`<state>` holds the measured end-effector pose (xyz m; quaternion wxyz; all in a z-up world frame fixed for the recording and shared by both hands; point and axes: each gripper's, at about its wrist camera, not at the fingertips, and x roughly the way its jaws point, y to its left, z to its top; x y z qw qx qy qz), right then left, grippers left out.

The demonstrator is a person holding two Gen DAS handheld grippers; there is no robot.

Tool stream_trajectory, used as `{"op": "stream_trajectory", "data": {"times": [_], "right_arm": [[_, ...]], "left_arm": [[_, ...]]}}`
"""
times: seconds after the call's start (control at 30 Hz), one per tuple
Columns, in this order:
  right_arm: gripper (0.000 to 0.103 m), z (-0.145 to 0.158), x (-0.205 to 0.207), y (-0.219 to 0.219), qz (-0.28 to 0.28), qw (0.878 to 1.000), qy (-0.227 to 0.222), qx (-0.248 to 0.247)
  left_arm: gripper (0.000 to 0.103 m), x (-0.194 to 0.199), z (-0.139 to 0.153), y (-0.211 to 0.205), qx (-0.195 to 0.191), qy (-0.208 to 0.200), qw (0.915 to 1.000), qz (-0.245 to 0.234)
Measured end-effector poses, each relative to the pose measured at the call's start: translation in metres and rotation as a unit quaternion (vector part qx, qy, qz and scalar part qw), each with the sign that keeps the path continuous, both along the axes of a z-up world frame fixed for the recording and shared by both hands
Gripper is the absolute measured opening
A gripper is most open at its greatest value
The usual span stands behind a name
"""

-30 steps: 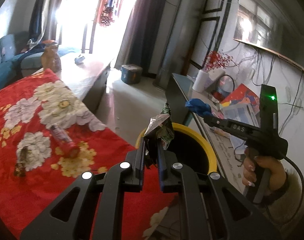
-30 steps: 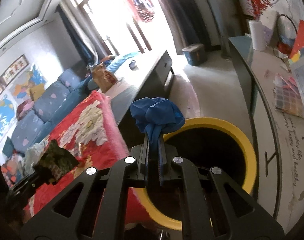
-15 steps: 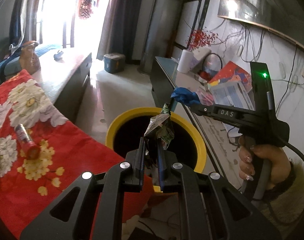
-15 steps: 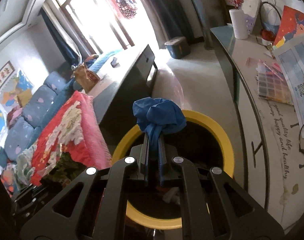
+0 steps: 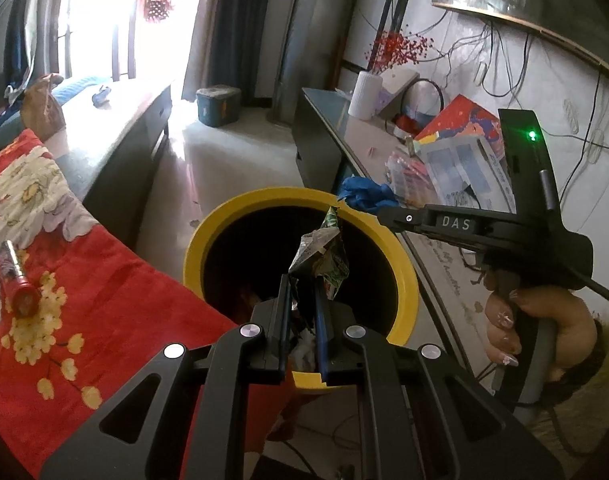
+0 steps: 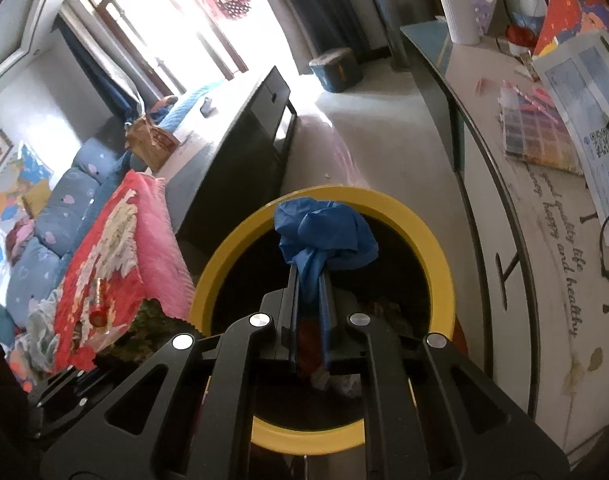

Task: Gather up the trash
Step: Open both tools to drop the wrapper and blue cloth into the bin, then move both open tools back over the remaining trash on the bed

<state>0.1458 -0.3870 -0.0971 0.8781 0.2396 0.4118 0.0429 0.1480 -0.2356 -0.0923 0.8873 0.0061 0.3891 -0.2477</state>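
1. Your left gripper [image 5: 302, 280] is clamped narrow on a crumpled foil wrapper [image 5: 320, 258]. The wrapper is silvery with green print, creased into sharp folds, and it sticks up past the fingertips over the dark mouth of the bin.
2. Your right gripper [image 6: 310, 276] is pinched almost fully together on a blue glove [image 6: 324, 236]. The glove is thin, soft and rubbery-looking; it bunches into a loose ball above the fingertips, with a tail of it trapped between the pads.
3. From the left wrist view, the right gripper [image 5: 386, 212] reaches in from the right, and the glove [image 5: 366, 196] hangs at the far rim of the bin. Your right hand [image 5: 544, 332] wraps the grip below it, with a furry cuff at the wrist.
4. The bin [image 5: 406, 280] is round, with a thick, smooth yellow rim and a black inside. Both grippers point down over its opening. Some pale and reddish scraps already lie at the bottom [image 6: 336, 380].
5. To the left of the bin lies a red blanket [image 5: 104, 300] with a soft, fuzzy pile and white and yellow flowers. A small tube-shaped red item [image 5: 16, 284] rests on it, well apart from the bin.
6. To the right of the bin runs a long, glossy counter [image 6: 544, 280] with dark script lettering, carrying papers and a ribbed white vase [image 6: 462, 14].
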Motion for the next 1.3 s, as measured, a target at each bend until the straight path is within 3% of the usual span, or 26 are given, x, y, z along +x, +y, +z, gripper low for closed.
{"op": "stream_trajectory", "data": {"times": [0.53,0.57,0.6,0.63,0.67,0.7,0.77,0.83,1.07,1.3], "right_arm": [[0.008,-0.016,0.002,-0.004,-0.001,1.0,0.022,0.007],[0.014,-0.016,0.002,-0.005,-0.003,1.0,0.023,0.013],[0.028,-0.017,0.002,-0.006,-0.004,0.999,0.025,0.023],[0.032,-0.017,0.002,-0.008,-0.007,0.999,0.027,0.026],[0.036,-0.017,0.001,-0.009,-0.013,0.999,0.025,0.024],[0.038,-0.015,0.0,-0.009,-0.014,0.999,0.023,0.022],[0.043,-0.013,0.0,-0.009,-0.017,1.0,0.02,0.017],[0.05,-0.011,-0.001,-0.009,-0.02,1.0,0.015,0.011],[0.066,0.006,-0.007,0.0,-0.021,0.999,-0.014,-0.029],[0.072,0.019,-0.011,0.01,-0.011,0.998,-0.034,-0.05]], "left_arm": [[0.012,0.018,-0.024,-0.018,0.019,0.018,0.9995,-0.016],[0.014,0.019,-0.026,-0.019,0.022,0.019,0.9994,-0.018],[0.027,0.02,-0.027,-0.019,0.025,0.017,0.9994,-0.015],[0.052,0.02,-0.028,-0.018,0.025,0.017,0.9995,-0.012],[0.062,0.021,-0.028,-0.016,0.023,0.017,0.9996,-0.007],[0.069,0.021,-0.027,-0.013,0.018,0.016,0.9997,-0.002],[0.072,0.021,-0.024,-0.009,0.012,0.015,0.9998,0.002],[0.093,0.02,-0.02,-0.003,0.011,0.009,0.9999,0.009],[0.095,0.016,-0.006,0.015,0.0,-0.002,0.9993,0.039],[0.095,0.011,0.008,0.03,-0.009,-0.012,0.9983,0.057]]}}
